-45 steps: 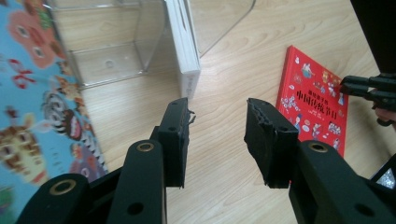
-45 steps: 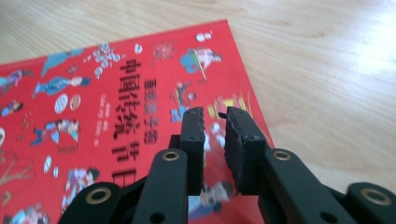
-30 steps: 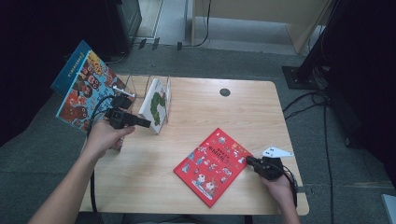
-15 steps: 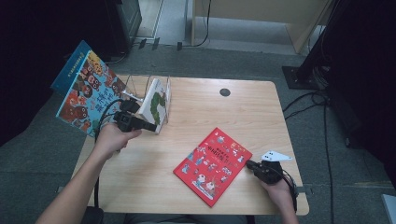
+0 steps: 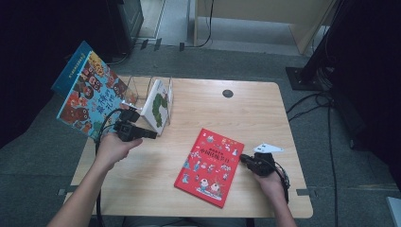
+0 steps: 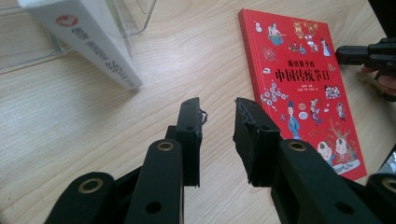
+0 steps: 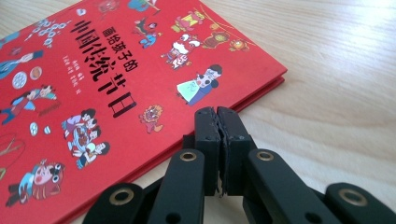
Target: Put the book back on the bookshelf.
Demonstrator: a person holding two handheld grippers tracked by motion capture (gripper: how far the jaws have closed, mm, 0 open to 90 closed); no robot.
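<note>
**Closed jaws at the red book's edge**

The red book [image 5: 209, 166] lies flat at the table's [image 5: 265, 109] front; the right gripper [image 7: 218, 122], jaws clenched empty, noses against its edge and may merely shove it; the left gripper [image 6: 218, 121], jaws empty and just narrowing, hangs apart. The high view adds a white book [image 5: 158, 105] leaning in the clear rack [image 5: 137, 87].

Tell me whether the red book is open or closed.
Closed. The red book lies flat on the table, front cover up; the right gripper view shows its covers together at the edge.
</note>
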